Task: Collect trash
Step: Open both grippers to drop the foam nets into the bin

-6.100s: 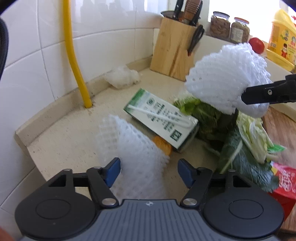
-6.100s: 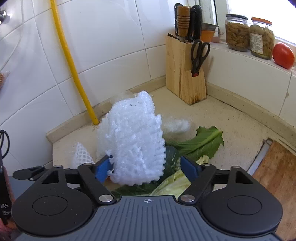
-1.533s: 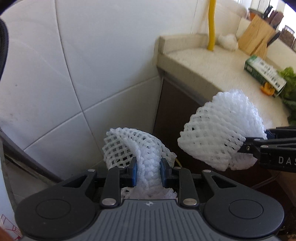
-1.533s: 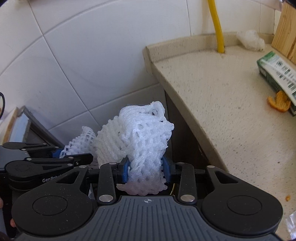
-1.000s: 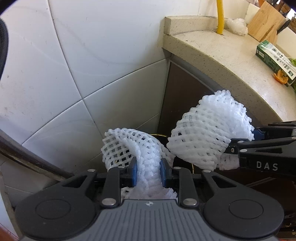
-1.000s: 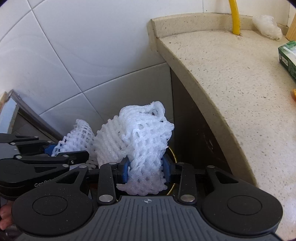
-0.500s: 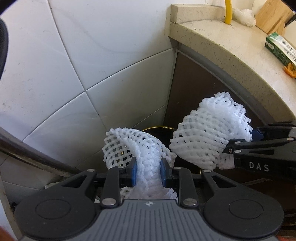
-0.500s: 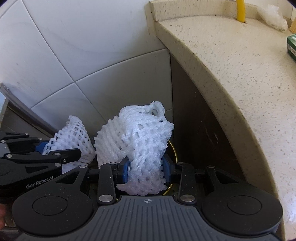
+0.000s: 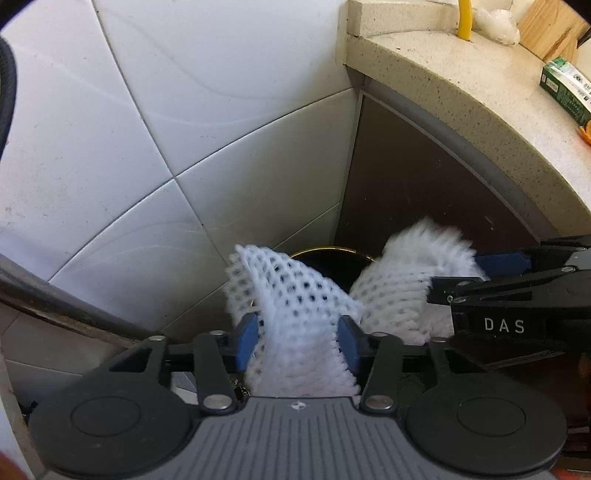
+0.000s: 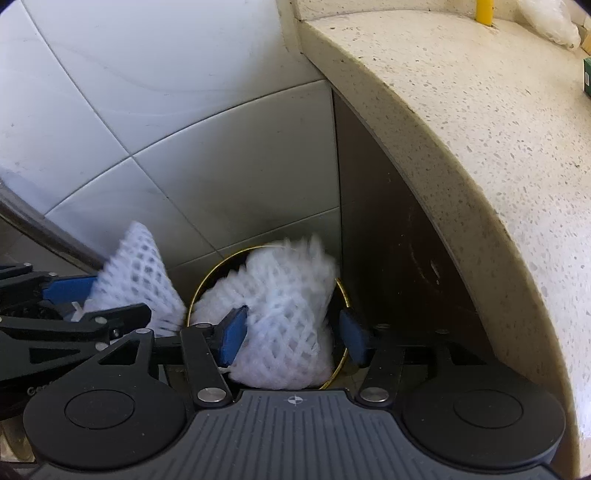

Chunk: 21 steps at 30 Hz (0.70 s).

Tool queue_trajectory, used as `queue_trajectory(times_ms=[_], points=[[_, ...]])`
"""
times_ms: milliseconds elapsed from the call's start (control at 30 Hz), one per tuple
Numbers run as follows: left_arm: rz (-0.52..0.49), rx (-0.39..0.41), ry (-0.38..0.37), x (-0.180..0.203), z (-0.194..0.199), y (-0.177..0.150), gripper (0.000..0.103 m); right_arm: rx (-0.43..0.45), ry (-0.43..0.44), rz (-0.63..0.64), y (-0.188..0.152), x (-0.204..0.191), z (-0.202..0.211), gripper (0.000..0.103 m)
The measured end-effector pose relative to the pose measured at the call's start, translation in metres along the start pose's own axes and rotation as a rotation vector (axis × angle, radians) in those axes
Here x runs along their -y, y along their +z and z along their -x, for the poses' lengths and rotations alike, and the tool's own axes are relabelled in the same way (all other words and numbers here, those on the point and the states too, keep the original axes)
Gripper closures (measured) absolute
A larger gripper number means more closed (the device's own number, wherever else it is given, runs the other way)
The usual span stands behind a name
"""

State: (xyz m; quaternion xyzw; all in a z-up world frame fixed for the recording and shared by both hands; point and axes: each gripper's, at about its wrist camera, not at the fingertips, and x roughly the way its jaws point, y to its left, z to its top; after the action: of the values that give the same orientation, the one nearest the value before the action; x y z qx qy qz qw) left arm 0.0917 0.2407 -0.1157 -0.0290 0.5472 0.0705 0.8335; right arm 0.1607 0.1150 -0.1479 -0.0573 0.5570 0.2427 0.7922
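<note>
A dark trash bin with a gold rim (image 10: 341,291) stands on the floor in the corner between the tiled wall and the cabinet, right below both grippers. My left gripper (image 9: 297,341) is open, and a white foam fruit net (image 9: 291,306) sits loose and blurred between its blue pads. My right gripper (image 10: 291,334) is open too, with its own white foam net (image 10: 284,306) blurred over the bin mouth. The left wrist view catches the right net (image 9: 402,288) beside the bin rim (image 9: 325,251). The left net (image 10: 136,273) shows at the left of the right wrist view.
The speckled countertop (image 10: 480,110) overhangs on the right, above a brown cabinet panel (image 9: 406,177). On the counter lie a green carton (image 9: 565,88), a yellow pipe (image 9: 464,18) and a knife block (image 9: 550,26). White wall tiles close the left; a metal bar (image 9: 55,302) runs low left.
Both grippers have come down from the counter to the bin. Their jaws have just spread, and both foam nets have slipped loose and are dropping towards the bin.
</note>
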Motion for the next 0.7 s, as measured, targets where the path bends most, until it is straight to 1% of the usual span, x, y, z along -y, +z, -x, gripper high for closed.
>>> queue_trajectory(times_ms=[67,167,567,700], points=[[0.003,0.002,0.000,0.000,0.001,0.000,0.046,-0.001,-0.001,0.000,0.001,0.000,-0.002,0.038],[0.005,0.006,0.000,0.000,0.001,0.001,0.043,-0.001,-0.001,-0.002,0.000,0.002,-0.002,0.038],[0.012,0.003,-0.001,-0.001,0.002,0.001,0.040,0.002,0.004,0.011,0.001,0.002,-0.002,0.036],[0.014,0.007,-0.005,-0.001,0.002,0.001,0.040,0.025,-0.011,0.020,-0.001,0.006,0.007,0.036]])
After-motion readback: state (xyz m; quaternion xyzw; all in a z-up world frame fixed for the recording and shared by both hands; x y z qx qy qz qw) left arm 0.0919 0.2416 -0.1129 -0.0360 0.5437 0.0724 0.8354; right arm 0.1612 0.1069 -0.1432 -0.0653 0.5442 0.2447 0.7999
